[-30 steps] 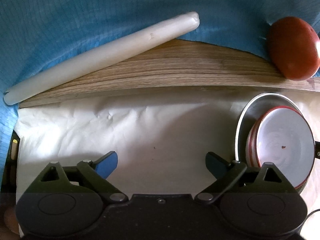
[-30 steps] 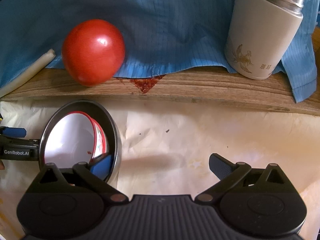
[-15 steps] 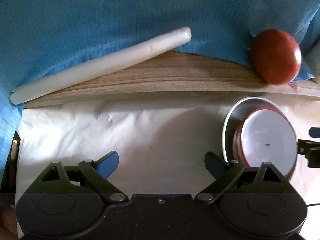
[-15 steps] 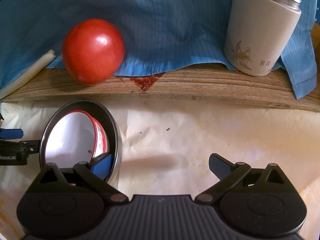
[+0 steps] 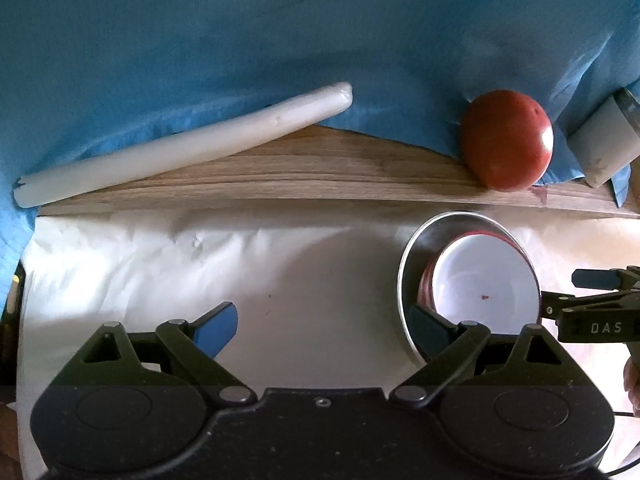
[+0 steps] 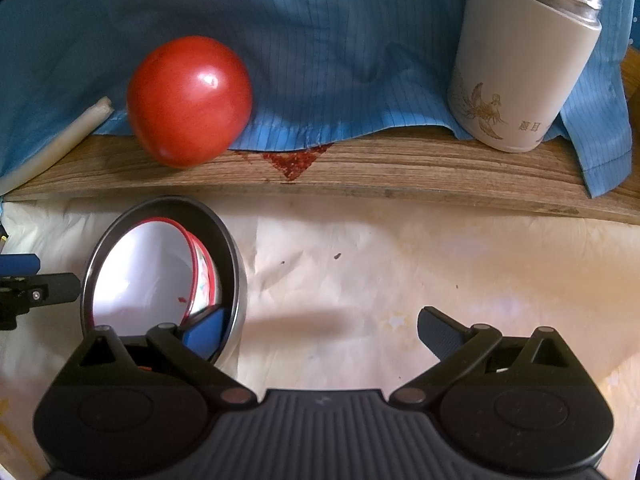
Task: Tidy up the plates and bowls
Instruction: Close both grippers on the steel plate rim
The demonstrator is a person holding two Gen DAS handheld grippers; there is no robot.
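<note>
A white bowl with a red rim (image 5: 484, 280) sits inside a steel bowl (image 5: 412, 256) on white paper. Both also show in the right wrist view, the white bowl (image 6: 148, 276) tilted inside the steel bowl (image 6: 228, 248). My left gripper (image 5: 324, 326) is open and empty, its right finger at the steel bowl's near rim. My right gripper (image 6: 320, 330) is open and empty, its blue left finger (image 6: 204, 330) over the steel bowl's near edge. The right gripper also shows in the left wrist view (image 5: 592, 300), just right of the bowls.
A red tomato (image 6: 188, 100) and a white insulated cup (image 6: 520, 60) stand on a wooden board (image 6: 400, 168) with blue cloth (image 6: 340, 40) behind. A long white roll (image 5: 180, 144) lies on the board's left. White paper (image 5: 200, 264) covers the table.
My left gripper has pulled back and shifted left, so the bowls and tomato sit further in view. The right gripper has barely moved. Both stay open.
</note>
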